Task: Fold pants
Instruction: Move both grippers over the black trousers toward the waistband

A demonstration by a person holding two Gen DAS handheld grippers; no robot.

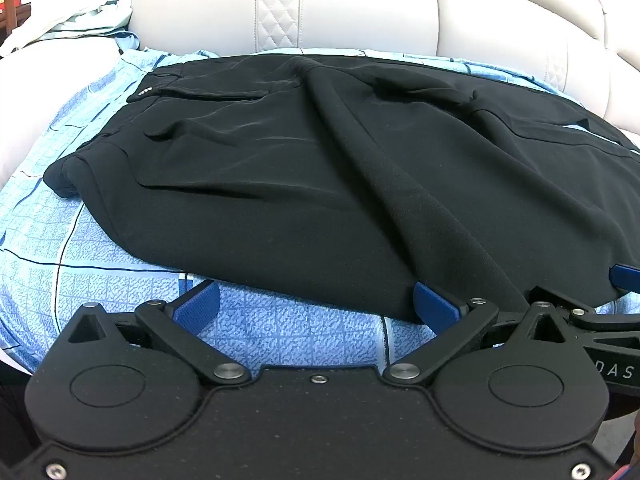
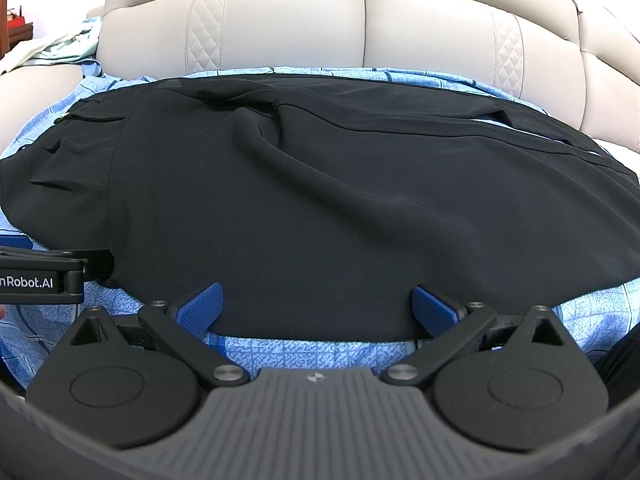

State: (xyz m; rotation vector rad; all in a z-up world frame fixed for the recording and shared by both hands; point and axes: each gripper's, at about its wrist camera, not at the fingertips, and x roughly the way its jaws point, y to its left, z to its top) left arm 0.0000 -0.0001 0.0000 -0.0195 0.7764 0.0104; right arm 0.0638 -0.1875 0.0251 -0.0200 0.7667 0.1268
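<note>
Pants [image 1: 320,184], black and creased, lie spread on the blue sheet [image 1: 80,264], both tools [image 1: 316,306] [image 2: 318,306] gaping wide.

Left tool [image 1: 316,306]: matte black body w/ fine speckle, two round caps w/ raised circle outlines, black link arms on silver pivot pins, blue ribbed pads [image 1: 198,306], small silver screws at center and bottom corners. Right tool [image 2: 316,308]: same black caps, links, silver pins, blue pads [image 2: 200,306], but gray ridged center plate w/ small logo. Right tool's side in left view shows white letters "DAS"; left tool's side in right view reads "nRobot.AI", white on black.
</note>
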